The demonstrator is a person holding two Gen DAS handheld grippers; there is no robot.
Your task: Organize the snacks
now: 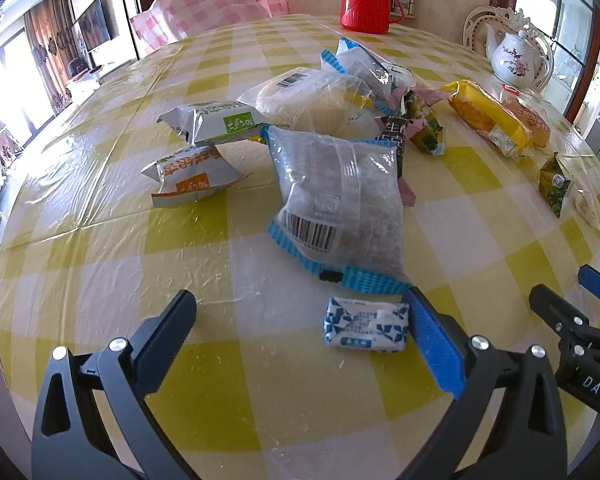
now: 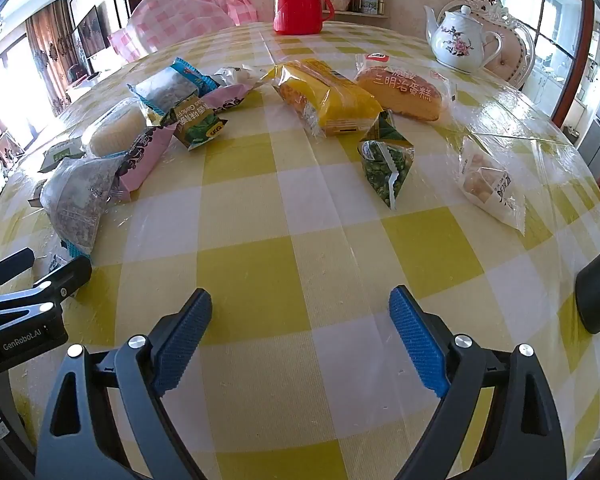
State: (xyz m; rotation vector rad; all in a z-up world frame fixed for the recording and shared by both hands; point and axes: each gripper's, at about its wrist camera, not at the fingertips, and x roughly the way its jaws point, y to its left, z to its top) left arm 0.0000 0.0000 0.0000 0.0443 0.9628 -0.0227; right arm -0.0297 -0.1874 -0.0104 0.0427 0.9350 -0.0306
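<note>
Snacks in thin, crinkly bags are light and slippery, so we should pinch one by its flat sealed edge. Our left gripper is wide open and holds nothing; a small blue-white packet lies just inside its right finger. Our right gripper gapes empty too, with the green pea bag well ahead of it.

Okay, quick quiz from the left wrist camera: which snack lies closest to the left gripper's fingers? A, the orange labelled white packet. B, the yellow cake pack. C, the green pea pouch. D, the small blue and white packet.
D: the small blue and white packet lies right beside the blue-padded finger of the open left gripper.
</note>
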